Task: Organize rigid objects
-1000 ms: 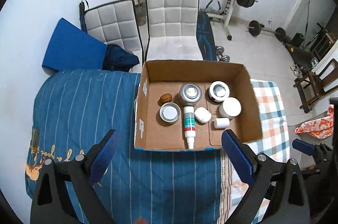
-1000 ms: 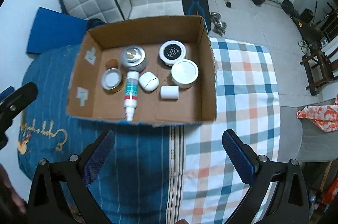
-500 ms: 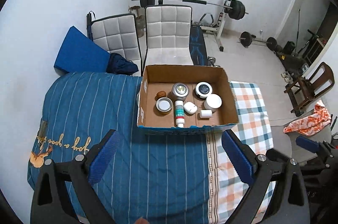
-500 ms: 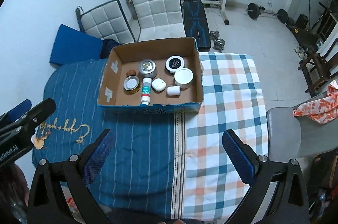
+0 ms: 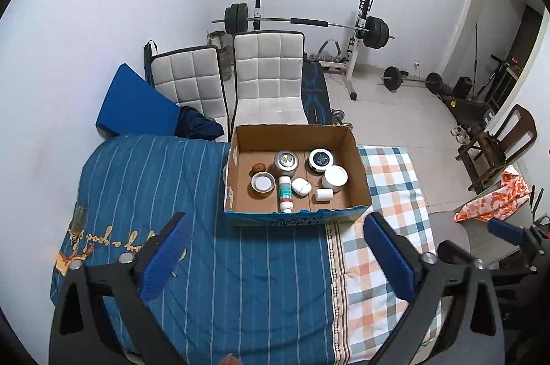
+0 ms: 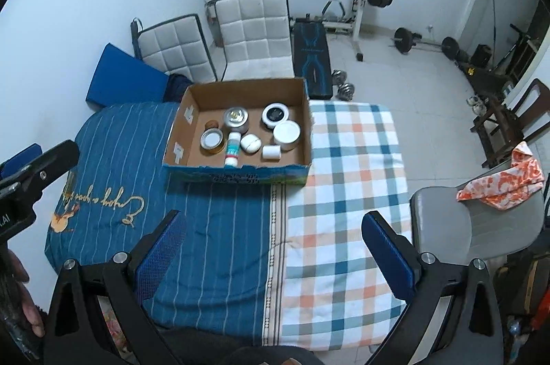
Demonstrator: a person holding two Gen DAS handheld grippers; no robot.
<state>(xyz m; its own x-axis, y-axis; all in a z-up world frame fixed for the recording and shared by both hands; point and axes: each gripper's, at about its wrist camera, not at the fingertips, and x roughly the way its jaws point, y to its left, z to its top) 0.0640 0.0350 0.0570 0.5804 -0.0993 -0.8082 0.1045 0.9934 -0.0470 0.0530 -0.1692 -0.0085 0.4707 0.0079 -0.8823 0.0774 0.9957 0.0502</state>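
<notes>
hovering over the bed (image 5: 240, 279), left gripper (image 5: 275, 256) and right gripper (image 6: 275, 251) fingers spread wide, empty, cardboard box (image 6: 240, 174) ahead

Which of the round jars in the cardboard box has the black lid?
The black-lidded jar at the back right of the cardboard box, just behind the white-lidded jar. The other jars' tops are white or silver.

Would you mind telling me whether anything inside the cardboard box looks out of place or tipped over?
In the cardboard box, the white bottle with the green label lies on its side while the round jars stand upright. A small white cylinder also lies on its side. Nothing looks spilled or damaged.
</notes>
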